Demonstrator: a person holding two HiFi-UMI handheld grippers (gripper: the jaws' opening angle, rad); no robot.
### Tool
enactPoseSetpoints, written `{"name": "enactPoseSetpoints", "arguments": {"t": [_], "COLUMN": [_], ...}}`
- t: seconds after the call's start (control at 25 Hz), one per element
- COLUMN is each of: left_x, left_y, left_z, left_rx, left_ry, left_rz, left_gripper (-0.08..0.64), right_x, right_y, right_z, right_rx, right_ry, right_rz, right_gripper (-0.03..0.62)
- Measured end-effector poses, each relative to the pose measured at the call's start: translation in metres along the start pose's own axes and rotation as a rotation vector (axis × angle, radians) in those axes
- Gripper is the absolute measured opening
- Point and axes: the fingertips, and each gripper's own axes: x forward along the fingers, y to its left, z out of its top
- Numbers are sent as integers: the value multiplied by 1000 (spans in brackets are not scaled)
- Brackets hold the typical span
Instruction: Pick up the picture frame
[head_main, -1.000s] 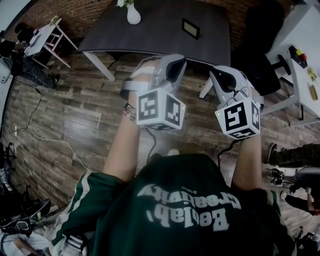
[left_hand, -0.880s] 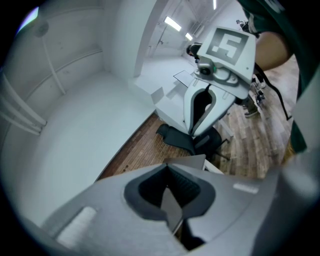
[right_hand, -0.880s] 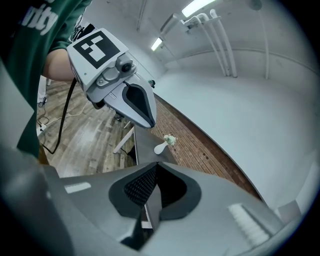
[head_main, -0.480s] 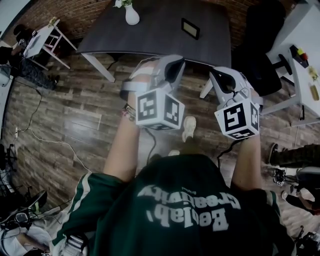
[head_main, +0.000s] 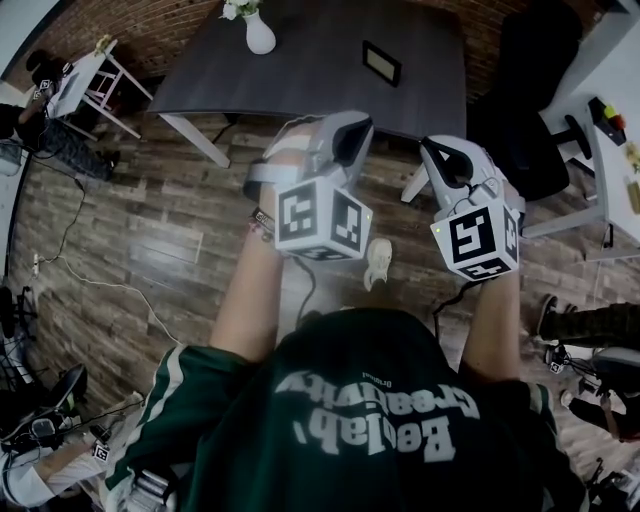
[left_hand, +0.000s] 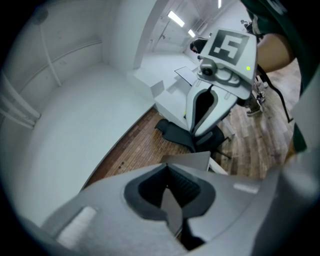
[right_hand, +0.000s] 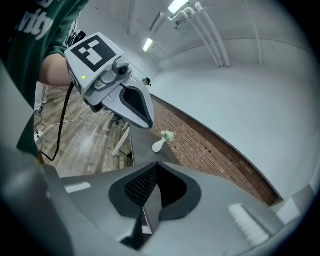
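My two claws, left (head_main: 343, 138) and right (head_main: 438, 158), are both closed on nothing. Ahead, between them, one small black rectangular picture frame (head_main: 382, 62) sits on the one dark grey desk (head_main: 300, 70), its long axis slanting, the near end toward the right claw. One white vase (head_main: 260, 35) stands beyond the left claw. Since a second ago, a pale shoe (head_main: 378, 262) has stepped forward beneath both claws.

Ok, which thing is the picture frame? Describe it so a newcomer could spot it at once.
Find the dark grey table at the top of the head view. Two things stand on it: a white vase with flowers toward its left, and the picture frame toward its right. The frame is the small dark-edged rectangle with a pale centre, unlike the rounded white vase.
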Motion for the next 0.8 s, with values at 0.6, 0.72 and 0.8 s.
{"name": "enactPoseSetpoints", "arguments": {"t": [0.6, 0.72, 0.8], "left_x": [119, 142, 157], "left_y": [37, 45, 51], "left_z": [-1, -4, -6], "left_rx": [-14, -12, -12], "left_ry": [31, 44, 52], "left_rz": [-26, -28, -29], "left_gripper": [3, 3, 3], "right_x": [72, 87, 97], "right_y": [-86, -103, -115], "right_z": [-54, -66, -73], "right_rx": [45, 54, 56], "right_ry": [1, 2, 3], "right_rz": [47, 54, 62], "right_gripper": [6, 6, 6]}}
